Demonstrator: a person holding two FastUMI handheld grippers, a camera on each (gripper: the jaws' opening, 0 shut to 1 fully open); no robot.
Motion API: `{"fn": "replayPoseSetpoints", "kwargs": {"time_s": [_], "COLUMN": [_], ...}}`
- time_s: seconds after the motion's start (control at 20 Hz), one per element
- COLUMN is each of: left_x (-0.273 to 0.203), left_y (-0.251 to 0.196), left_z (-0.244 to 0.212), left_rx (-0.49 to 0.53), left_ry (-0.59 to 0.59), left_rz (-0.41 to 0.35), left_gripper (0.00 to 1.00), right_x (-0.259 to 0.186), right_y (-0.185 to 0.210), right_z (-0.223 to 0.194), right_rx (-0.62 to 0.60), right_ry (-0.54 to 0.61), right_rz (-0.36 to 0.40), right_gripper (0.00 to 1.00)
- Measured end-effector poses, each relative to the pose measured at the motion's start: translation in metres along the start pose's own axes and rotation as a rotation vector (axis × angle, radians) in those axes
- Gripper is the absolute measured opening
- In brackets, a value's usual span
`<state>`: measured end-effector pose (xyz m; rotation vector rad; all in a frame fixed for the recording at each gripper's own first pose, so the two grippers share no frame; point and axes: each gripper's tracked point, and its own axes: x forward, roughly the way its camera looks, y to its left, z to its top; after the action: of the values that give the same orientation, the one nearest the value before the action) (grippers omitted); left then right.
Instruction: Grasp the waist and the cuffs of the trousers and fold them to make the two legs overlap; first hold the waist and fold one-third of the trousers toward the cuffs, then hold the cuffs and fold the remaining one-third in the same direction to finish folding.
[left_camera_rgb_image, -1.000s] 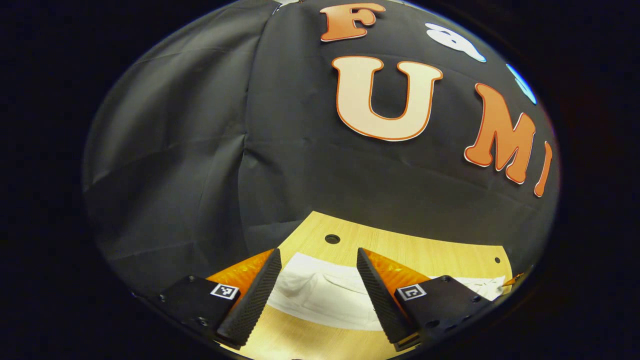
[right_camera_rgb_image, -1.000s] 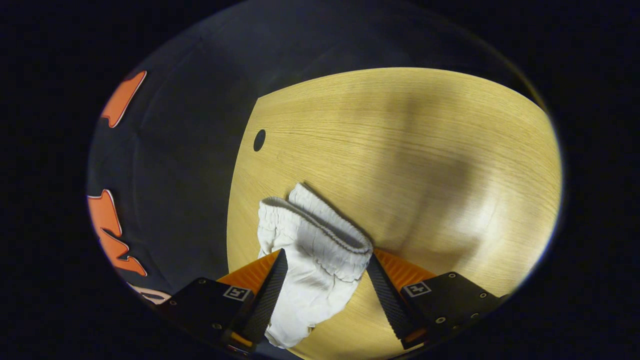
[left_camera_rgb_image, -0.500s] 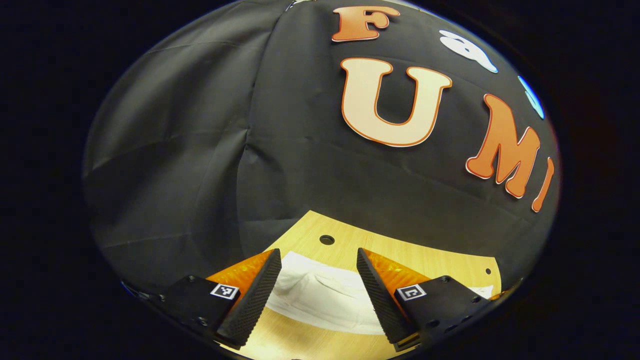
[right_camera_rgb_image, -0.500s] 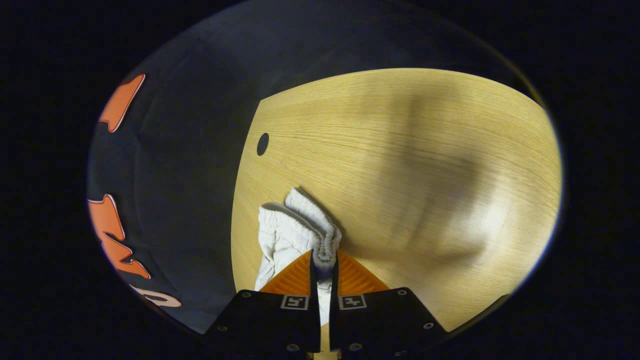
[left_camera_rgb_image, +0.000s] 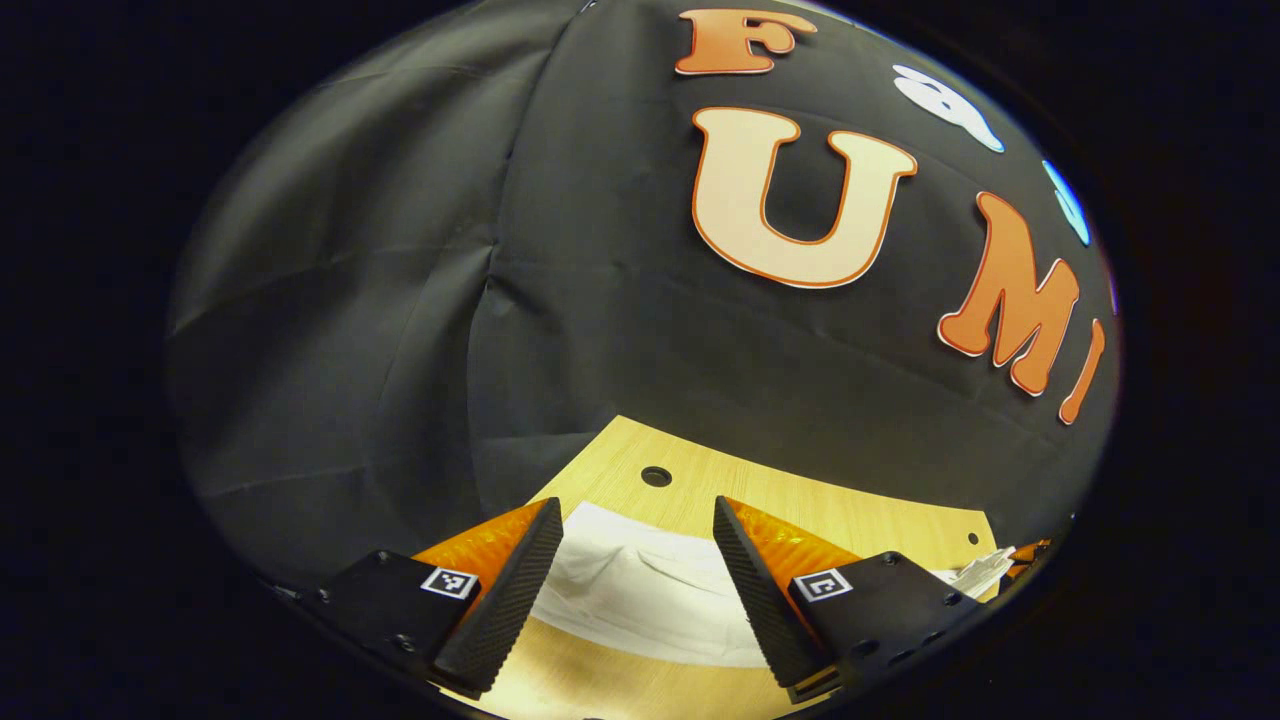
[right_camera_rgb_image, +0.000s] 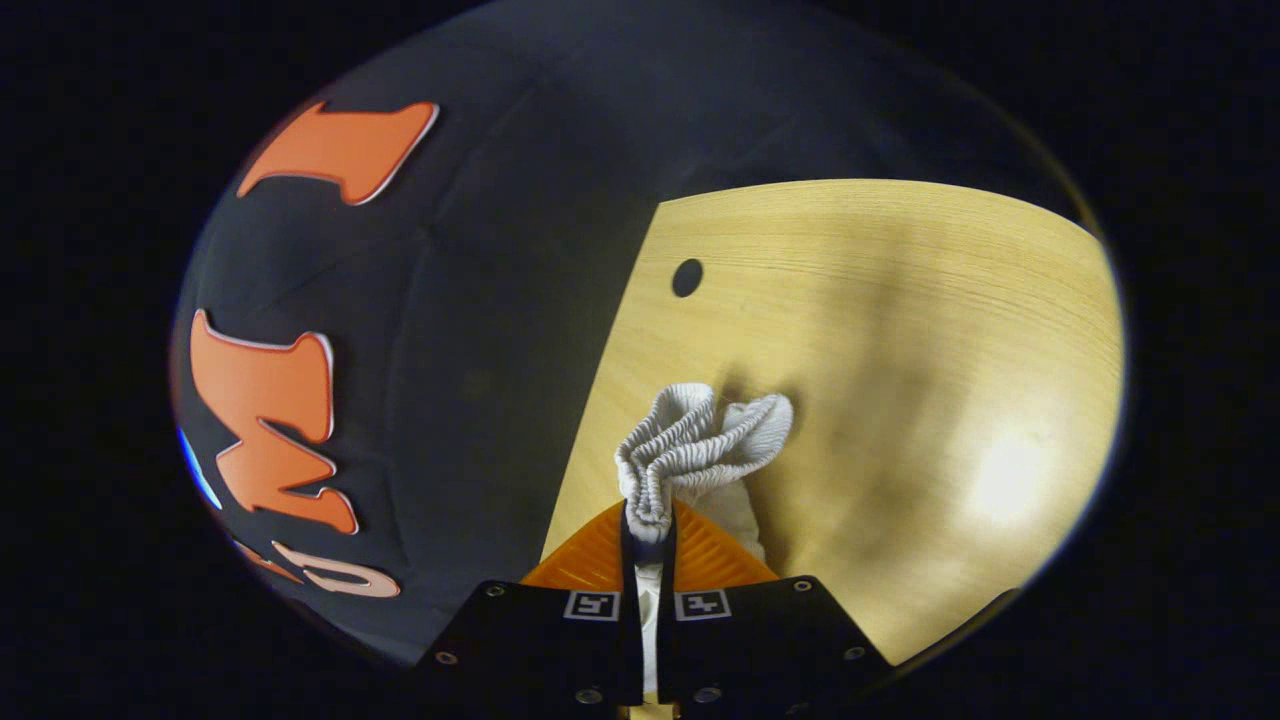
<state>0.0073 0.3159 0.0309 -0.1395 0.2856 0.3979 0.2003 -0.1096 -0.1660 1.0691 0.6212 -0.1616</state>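
White trousers (left_camera_rgb_image: 640, 590) lie flat on the wooden table (left_camera_rgb_image: 830, 505), and this end sits between the fingers of my left gripper (left_camera_rgb_image: 635, 508), which is open and hovers just over the cloth. In the right gripper view, my right gripper (right_camera_rgb_image: 648, 517) is shut on the ribbed elastic waist (right_camera_rgb_image: 700, 435), which bunches up in front of the jaws and stands raised off the table (right_camera_rgb_image: 900, 320). A strip of white cloth (left_camera_rgb_image: 980, 572) shows at the far right of the left gripper view.
The black booth wall (left_camera_rgb_image: 400, 300) rises close behind the table's far edge. Round holes sit in the tabletop (left_camera_rgb_image: 656, 476) (right_camera_rgb_image: 687, 277). Bare wood with shadows spreads to the right of the waist (right_camera_rgb_image: 950, 400).
The right gripper went from open around the waist to shut on it, then swung so the waistband bunched and rose. The left gripper stayed open over the cloth, barely shifting.
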Motion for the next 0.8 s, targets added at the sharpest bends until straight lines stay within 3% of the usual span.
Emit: {"fn": "replayPoseSetpoints", "kwargs": {"time_s": [0.25,0.5,0.55,0.6,0.8], "left_x": [0.018,0.037,0.04,0.042,0.035], "left_y": [0.026,0.053,0.059,0.065,0.111], "left_z": [-0.005,-0.006,-0.005,-0.004,-0.005], "left_rx": [0.0,-0.014,-0.017,-0.021,-0.029], "left_ry": [0.046,0.089,0.092,0.092,0.103], "left_rz": [-0.055,-0.108,-0.116,-0.121,-0.113], "left_gripper": [0.99,0.99,0.95,0.99,0.99], "right_x": [0.001,0.052,0.071,0.091,0.098], "right_y": [0.086,0.178,0.189,0.199,0.219], "right_z": [-0.077,-0.177,-0.186,-0.188,-0.154], "right_rx": [-0.164,-0.317,-0.345,-0.368,-0.406], "right_ry": [0.009,0.081,0.097,0.112,0.188], "right_rz": [0.026,0.046,0.042,0.04,0.029], "right_gripper": [0.06,0.06,0.06,0.06,0.06]}}
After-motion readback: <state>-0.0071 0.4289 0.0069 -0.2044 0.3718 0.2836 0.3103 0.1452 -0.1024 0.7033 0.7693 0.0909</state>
